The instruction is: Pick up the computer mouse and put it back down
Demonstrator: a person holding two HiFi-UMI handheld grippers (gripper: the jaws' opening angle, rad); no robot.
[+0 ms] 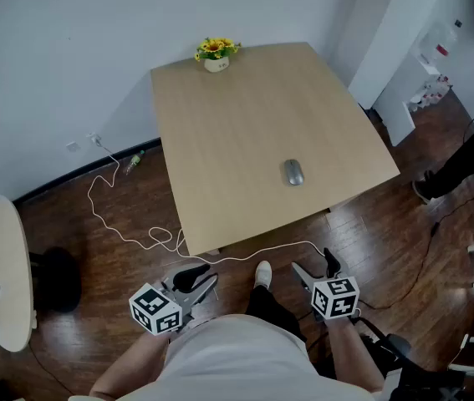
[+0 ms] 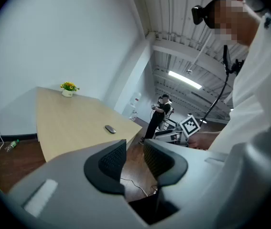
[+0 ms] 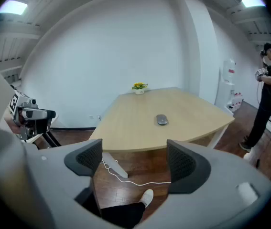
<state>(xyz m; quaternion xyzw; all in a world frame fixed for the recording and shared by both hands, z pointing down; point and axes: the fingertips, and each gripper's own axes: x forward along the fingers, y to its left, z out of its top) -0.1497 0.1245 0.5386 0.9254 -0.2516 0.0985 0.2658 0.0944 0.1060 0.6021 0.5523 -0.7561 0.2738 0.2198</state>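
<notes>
A grey computer mouse lies on the light wooden table, close to its near right edge; the left gripper view shows the mouse far ahead, and so does the right gripper view. Both grippers hang over the floor near my body, short of the table. The left gripper has a narrow gap between its jaws and holds nothing. The right gripper stands wide open and empty, pointing toward the mouse.
A small pot of yellow flowers stands at the table's far edge. A white cable snakes over the wooden floor. A round white table is at the left, another person at the right. My shoe is between the grippers.
</notes>
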